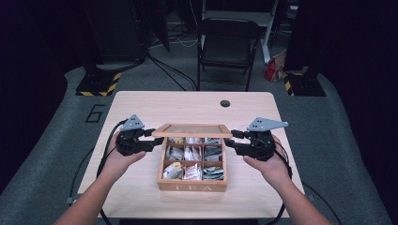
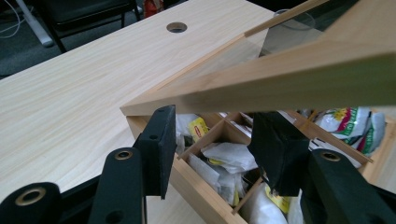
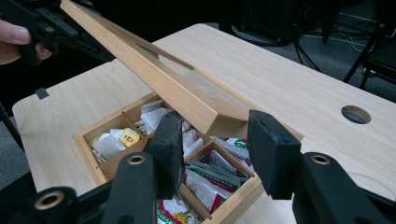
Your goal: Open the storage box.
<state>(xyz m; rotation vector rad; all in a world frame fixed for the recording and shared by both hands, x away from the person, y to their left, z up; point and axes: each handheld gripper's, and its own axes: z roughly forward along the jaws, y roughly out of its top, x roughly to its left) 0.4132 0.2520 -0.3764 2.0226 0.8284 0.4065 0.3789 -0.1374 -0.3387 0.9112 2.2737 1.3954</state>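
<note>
The room is dark, with a grey floor (image 1: 47,187), a black chair (image 1: 228,47) behind the counter and yellow-and-black striped feet on black stands. The counter (image 1: 141,108) is pale smooth wood with round corners and a small round hole (image 1: 225,103) near its far edge. In the middle of it sits a square wooden box (image 1: 192,185) with TEA on its front wall. Thin wood strips cut the box into little rooms, and each one is stuffed with crinkly paper tea bags (image 3: 116,140), white, yellow and green. The lid (image 1: 192,130) is a flat wood frame with a clear pane, lifted and tilted up over the back of the box. The left gripper (image 1: 151,139) is at the lid's left end and the right gripper (image 1: 231,139) at its right end. Each has black, blocky fingers (image 3: 273,149), part open, with the lid's edge between them; I cannot tell if they press on it.
</note>
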